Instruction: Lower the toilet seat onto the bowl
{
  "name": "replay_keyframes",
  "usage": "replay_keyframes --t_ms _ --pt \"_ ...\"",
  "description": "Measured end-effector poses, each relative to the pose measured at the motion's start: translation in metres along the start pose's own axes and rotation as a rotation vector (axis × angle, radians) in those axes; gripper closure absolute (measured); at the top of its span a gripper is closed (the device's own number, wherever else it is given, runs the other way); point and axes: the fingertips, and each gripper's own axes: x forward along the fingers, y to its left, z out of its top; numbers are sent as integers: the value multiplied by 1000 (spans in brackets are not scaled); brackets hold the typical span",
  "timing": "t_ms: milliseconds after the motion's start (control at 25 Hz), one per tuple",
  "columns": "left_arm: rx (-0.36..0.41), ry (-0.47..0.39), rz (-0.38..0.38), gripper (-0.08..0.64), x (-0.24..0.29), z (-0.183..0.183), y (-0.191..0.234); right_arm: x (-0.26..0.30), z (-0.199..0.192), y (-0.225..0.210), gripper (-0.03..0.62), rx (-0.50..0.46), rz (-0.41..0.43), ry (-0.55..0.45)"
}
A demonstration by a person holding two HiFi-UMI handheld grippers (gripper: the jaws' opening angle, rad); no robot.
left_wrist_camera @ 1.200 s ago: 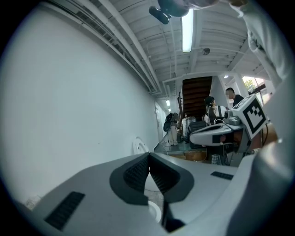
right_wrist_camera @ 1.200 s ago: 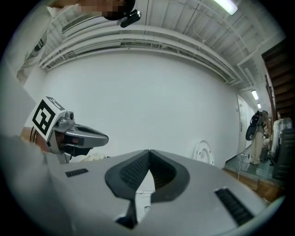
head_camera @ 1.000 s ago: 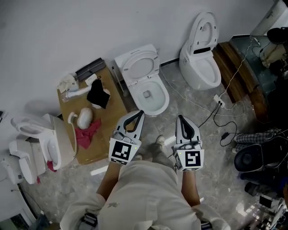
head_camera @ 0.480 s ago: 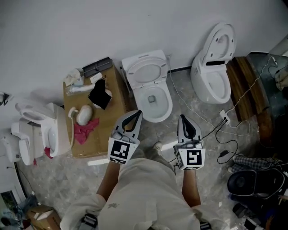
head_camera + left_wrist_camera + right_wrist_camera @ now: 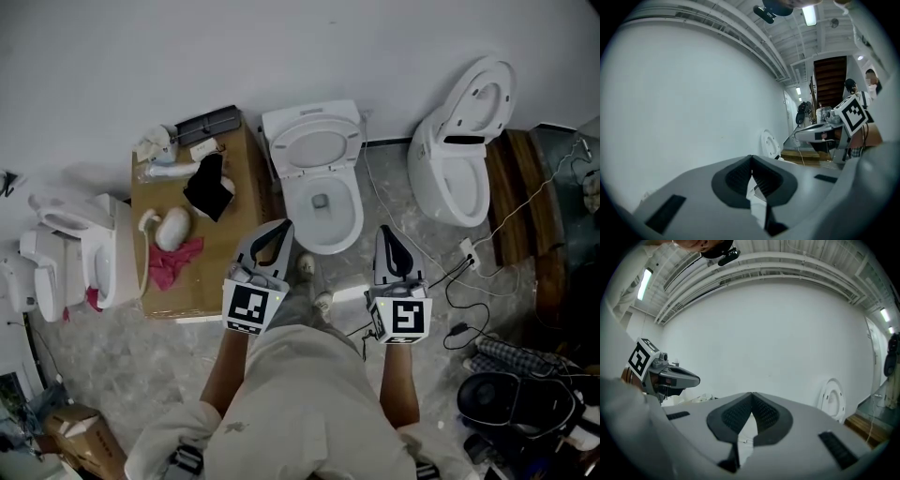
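In front of my waist, above the grey floor (image 5: 441, 281), I hold both tongs level and pointed toward the wall (image 5: 281, 47). My left tongs (image 5: 283, 225) are pressed fully together, tips meeting, with nothing between them. My right tongs (image 5: 382, 231) are the same, closed and empty. Neither touches anything. The toilet seat (image 5: 317, 143) stands raised against the tank (image 5: 312, 114), just behind the bowl (image 5: 349, 225), which lies ahead between my two tongs. A second toilet (image 5: 464, 159) stands off to the right.
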Motion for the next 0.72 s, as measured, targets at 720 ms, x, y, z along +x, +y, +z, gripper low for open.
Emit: replay_keyframes --t_ms 720 --pt "-59 39 -9 546 92 -51 88 134 -41 0 586 -51 45 131"
